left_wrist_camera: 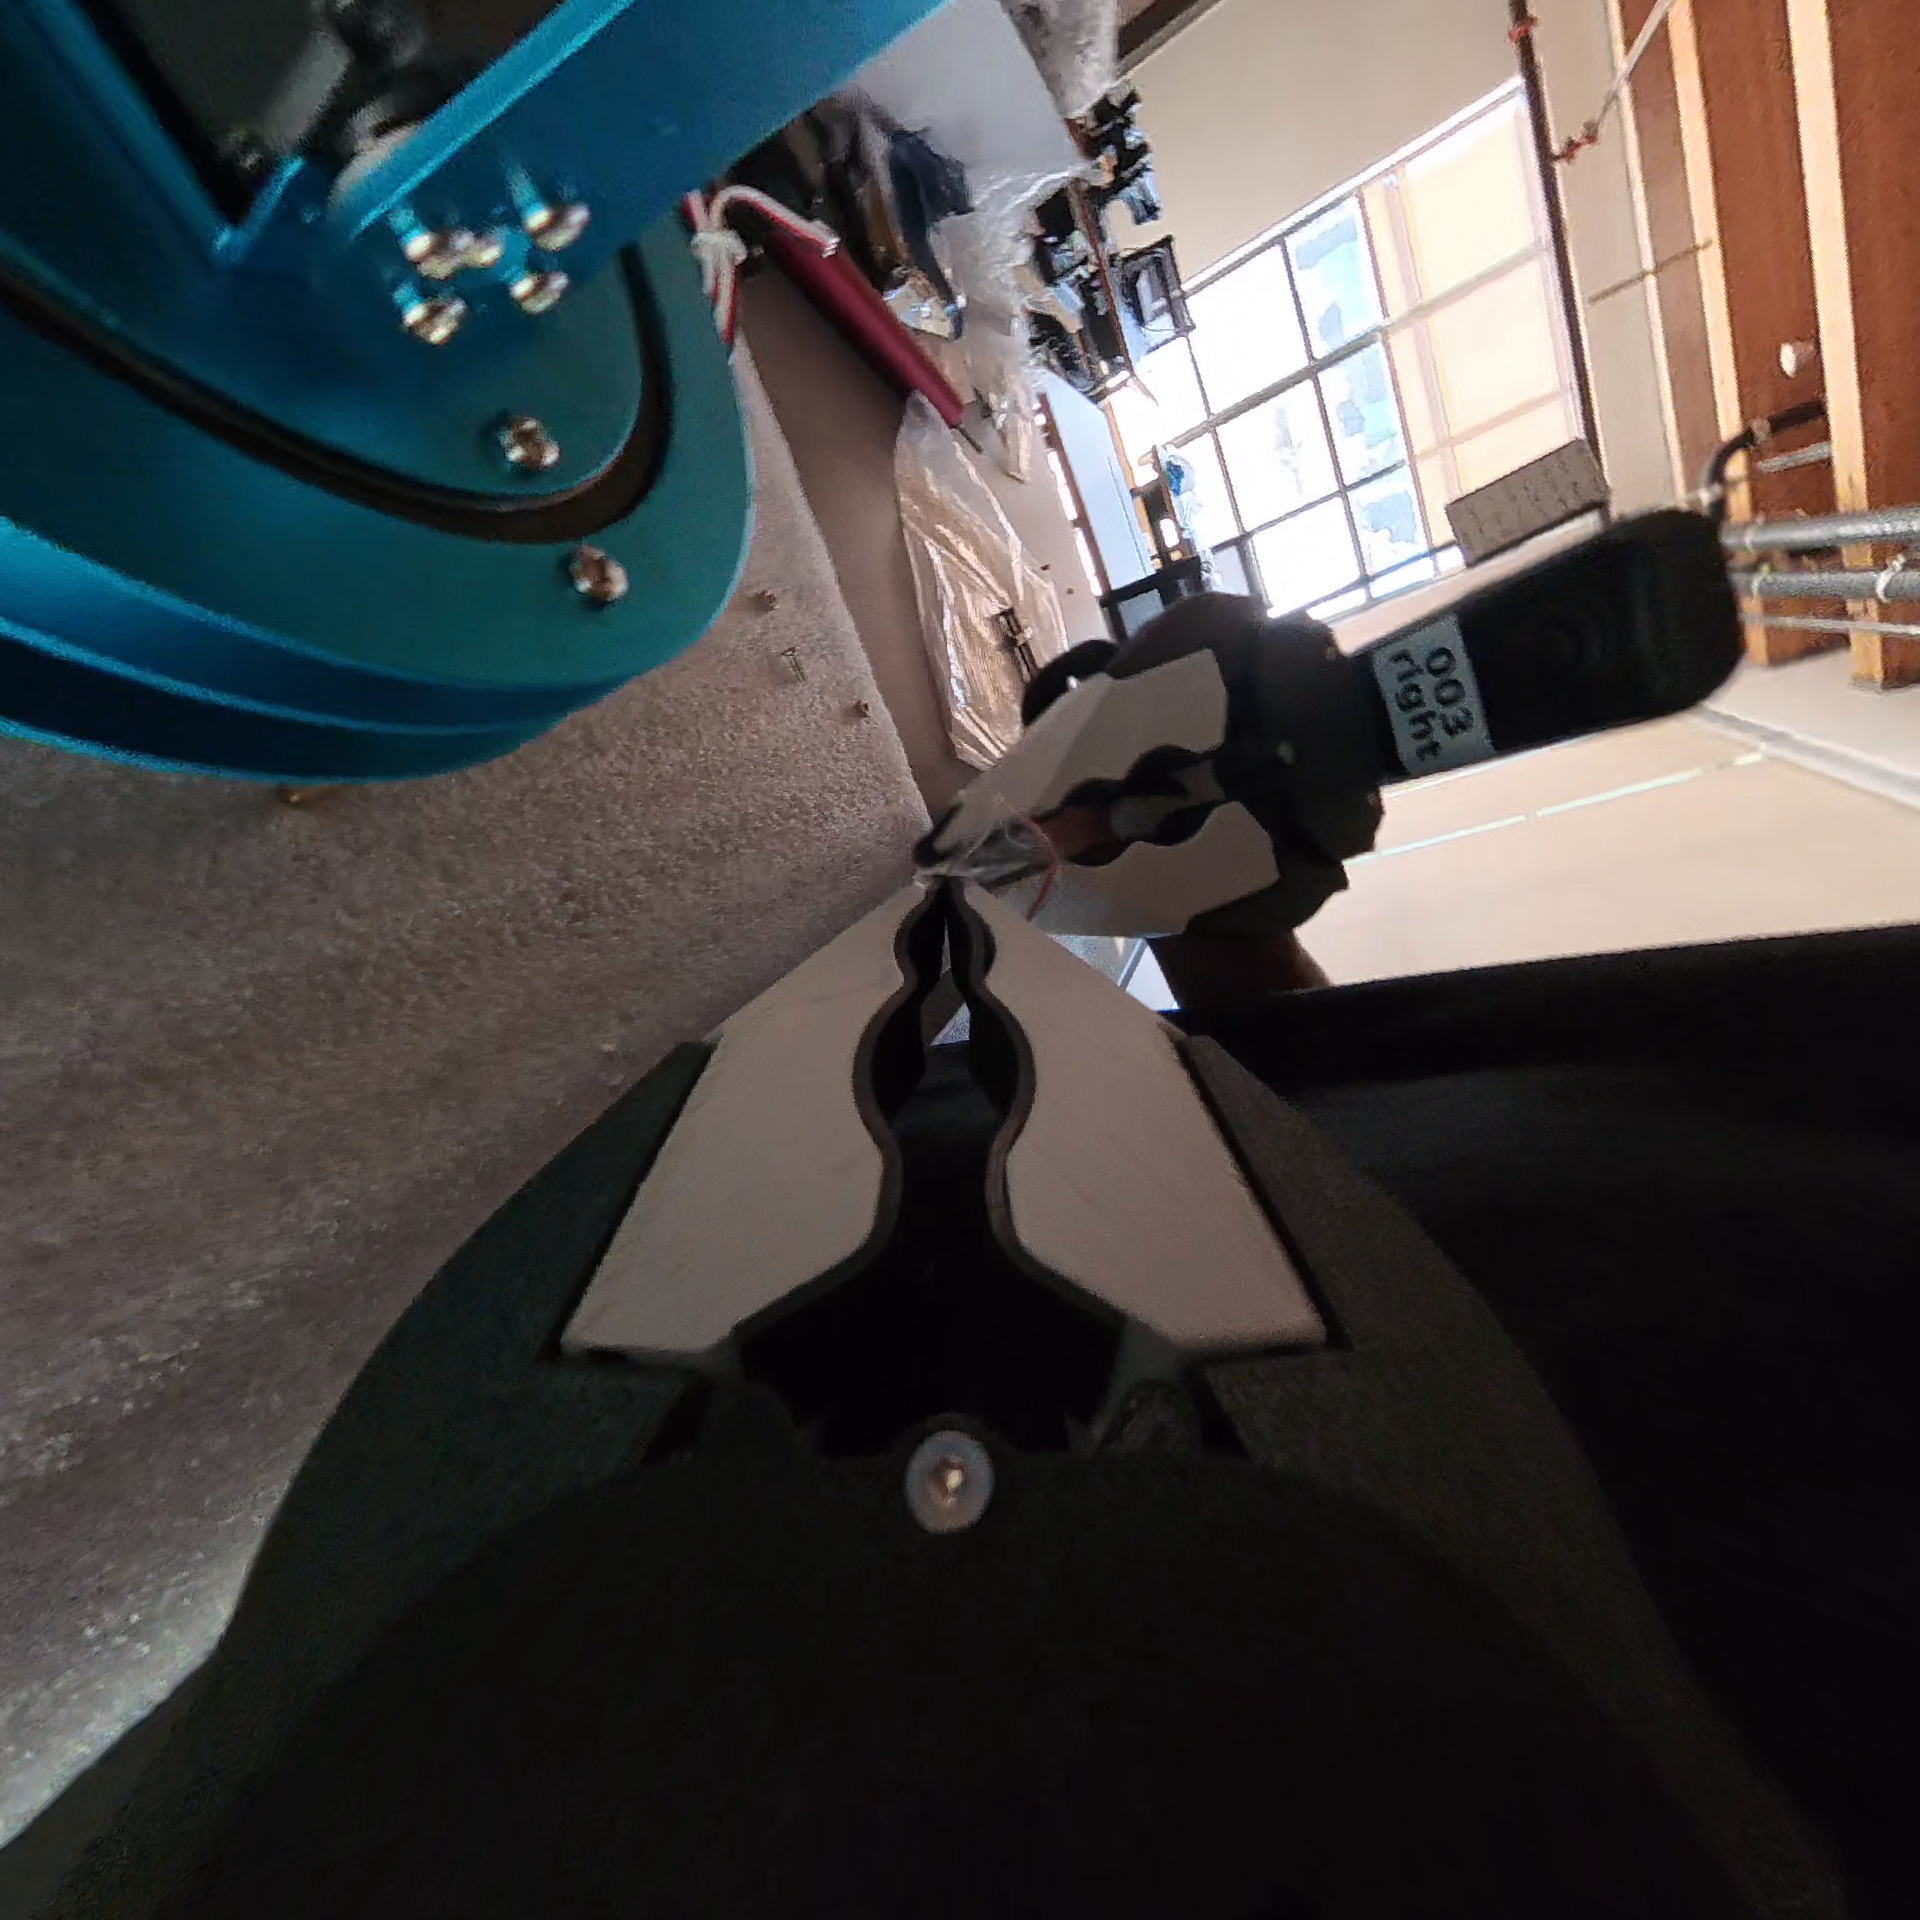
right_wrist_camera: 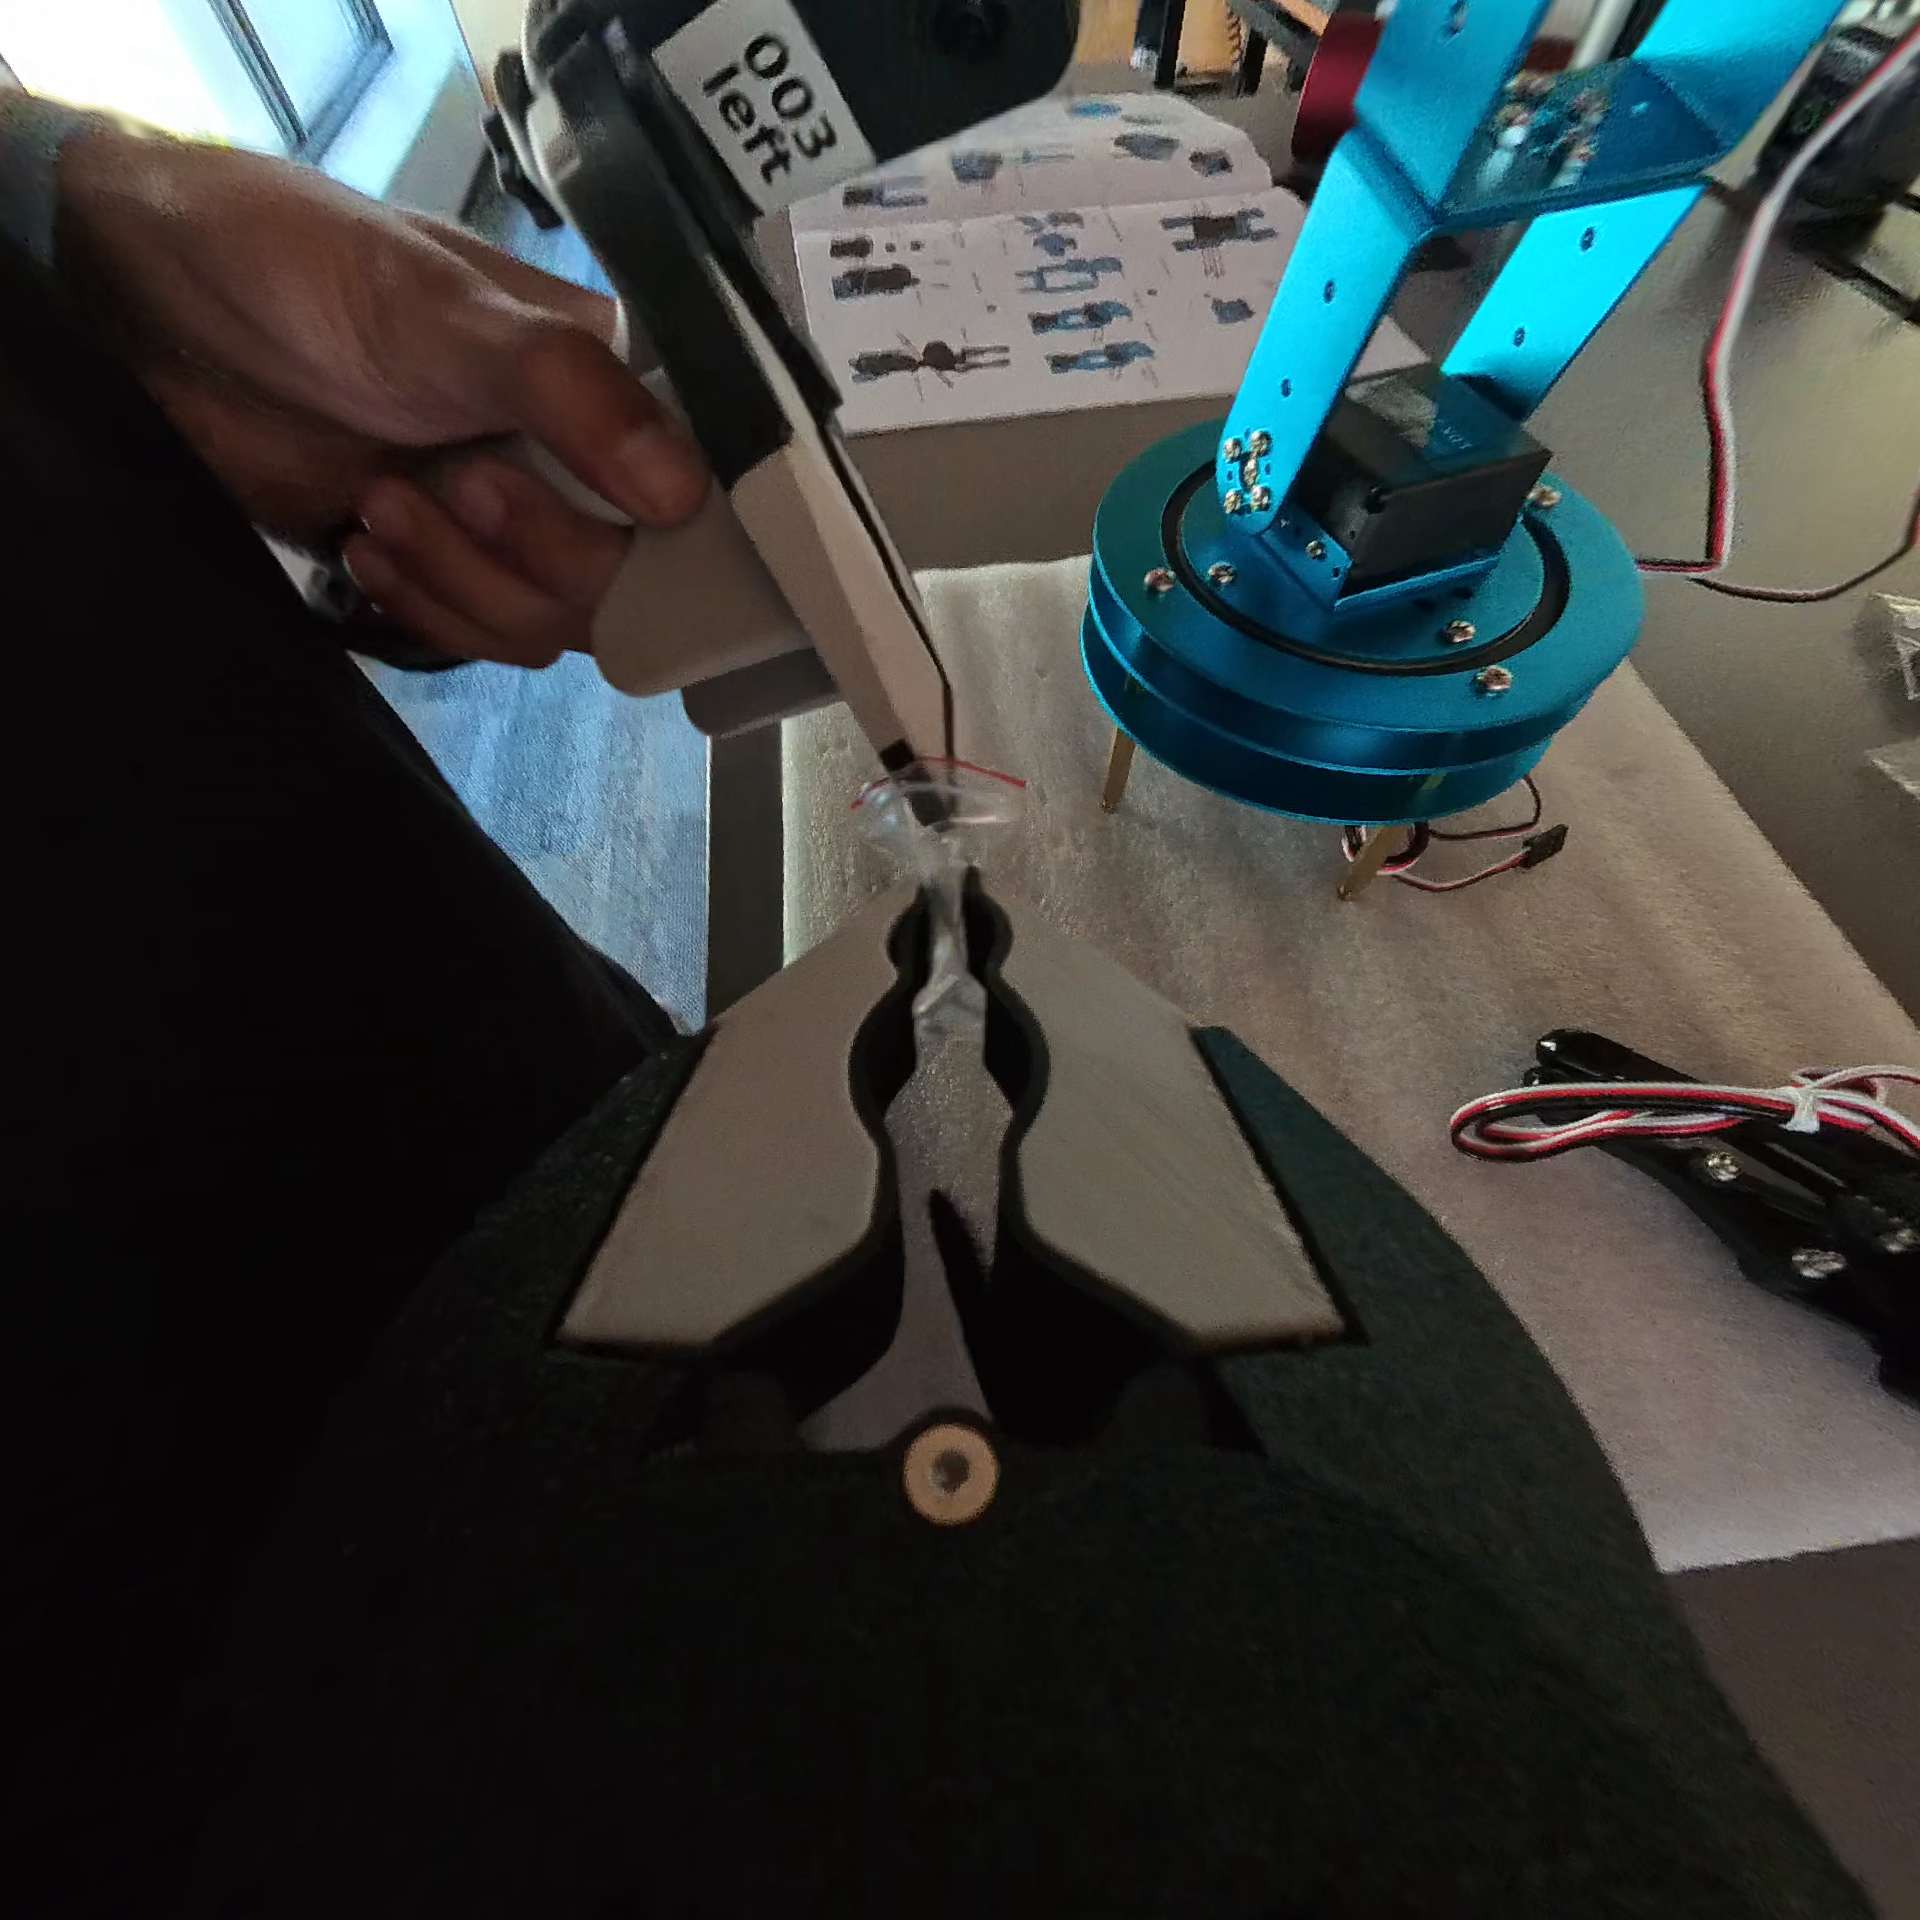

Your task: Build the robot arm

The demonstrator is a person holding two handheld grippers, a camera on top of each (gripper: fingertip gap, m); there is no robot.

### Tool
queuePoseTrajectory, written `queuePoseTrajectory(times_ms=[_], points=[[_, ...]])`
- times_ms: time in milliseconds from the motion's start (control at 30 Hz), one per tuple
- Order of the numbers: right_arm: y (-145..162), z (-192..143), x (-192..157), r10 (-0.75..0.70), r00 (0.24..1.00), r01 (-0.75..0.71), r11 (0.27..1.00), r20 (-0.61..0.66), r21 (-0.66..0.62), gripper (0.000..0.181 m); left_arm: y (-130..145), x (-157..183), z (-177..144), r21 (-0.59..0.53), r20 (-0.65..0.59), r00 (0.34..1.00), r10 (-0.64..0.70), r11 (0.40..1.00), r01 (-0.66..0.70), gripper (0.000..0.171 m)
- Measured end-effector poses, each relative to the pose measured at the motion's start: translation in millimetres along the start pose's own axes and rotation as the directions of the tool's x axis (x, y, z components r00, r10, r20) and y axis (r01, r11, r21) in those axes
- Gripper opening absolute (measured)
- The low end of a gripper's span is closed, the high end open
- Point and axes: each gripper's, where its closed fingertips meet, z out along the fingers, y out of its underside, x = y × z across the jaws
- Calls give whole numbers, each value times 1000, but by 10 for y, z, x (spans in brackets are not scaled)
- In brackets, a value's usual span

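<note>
both grippers meet tip to tip over the white foam sheet (right_wrist_camera: 1299, 1091), each pinching one end of a small clear plastic bag (right_wrist_camera: 940, 831) w/ a thin red line on it. right gripper (right_wrist_camera: 948, 904) jaws nearly together, a twisted strip of the bag running back between them. left gripper (right_wrist_camera: 920, 784) comes in from above-left, held by a hand (right_wrist_camera: 395, 416), tips closed on the bag's other end, so the bag hangs stretched in the short gap between the two jaw pairs, prob. pulled taut from both sides. in the left wrist view, left gripper (left_wrist_camera: 943, 914) jaws look all but closed; the bag sits right at the tips, touching the right gripper (left_wrist_camera: 951, 842). blue robot arm base (right_wrist_camera: 1361, 665) stands on brass legs just beyond the jaws to the right. bundled servo wires (right_wrist_camera: 1683, 1117) lie well right of the right jaws. printed sheet (right_wrist_camera: 1039, 301) is farther back.
</note>
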Motion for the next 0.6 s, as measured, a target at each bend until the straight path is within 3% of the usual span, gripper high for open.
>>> queuePoseTrajectory(times_ms=[100,167,267,367,467,600], points=[[-51,-52,-10,157,984,-163,984,80,66,40,-55,207,-34,32,-105,992,75,997,-72,0],[-93,-113,-4,304,936,-327,938,179,118,57,-113,368,-82,73,-185,978,99,994,-87,0],[-207,-228,-52,492,759,-594,792,427,142,56,-191,558,-166,137,-283,952,119,987,-83,0],[-428,-422,-159,485,560,-738,660,672,139,38,-262,662,-245,192,-346,930,122,980,-57,0],[-492,-448,-199,459,508,-764,631,729,135,34,-317,680,-304,226,-373,920,119,974,-34,0],[-569,-421,-167,451,507,-774,612,734,159,31,-342,662,-338,235,-388,914,115,972,-22,0]])
